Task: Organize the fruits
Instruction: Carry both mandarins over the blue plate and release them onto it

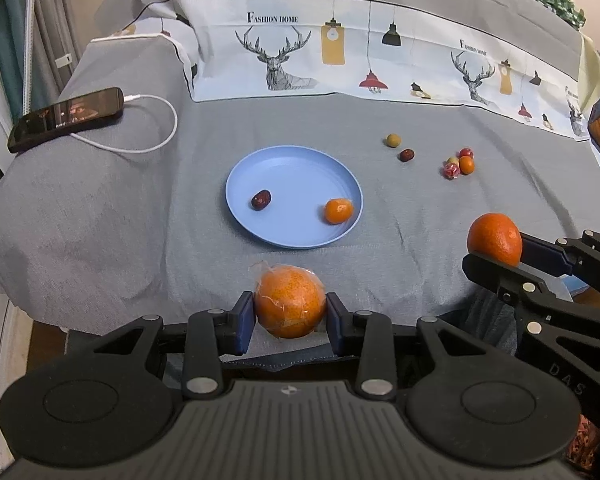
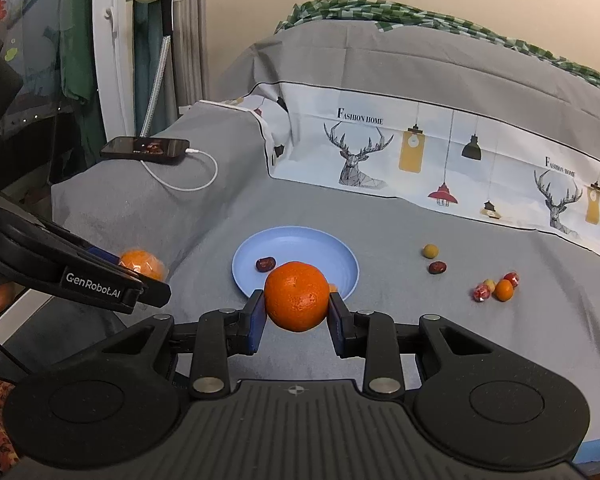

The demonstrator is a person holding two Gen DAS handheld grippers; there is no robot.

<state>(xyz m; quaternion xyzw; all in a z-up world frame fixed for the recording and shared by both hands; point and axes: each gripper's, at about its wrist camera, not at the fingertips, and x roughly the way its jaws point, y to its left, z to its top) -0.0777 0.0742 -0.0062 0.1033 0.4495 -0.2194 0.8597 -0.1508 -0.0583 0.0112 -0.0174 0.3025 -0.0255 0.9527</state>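
Grey bedspread point(image 1: 100, 216) below; each tool point(image 1: 290, 316) point(image 2: 298, 310) clamps (firmly) an orange point(image 1: 290, 306) point(image 2: 298, 296).

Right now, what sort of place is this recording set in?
Most likely a bedroom at home: the fruit and blue plate sit on a grey bedsheet with a deer-print cover folded behind. A phone charges on a pillow-like mound, and curtains hang beyond.

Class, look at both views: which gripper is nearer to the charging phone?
Left. The left gripper, holding a wrapped orange, is on the phone's side of the blue plate; the right gripper is on the far side.
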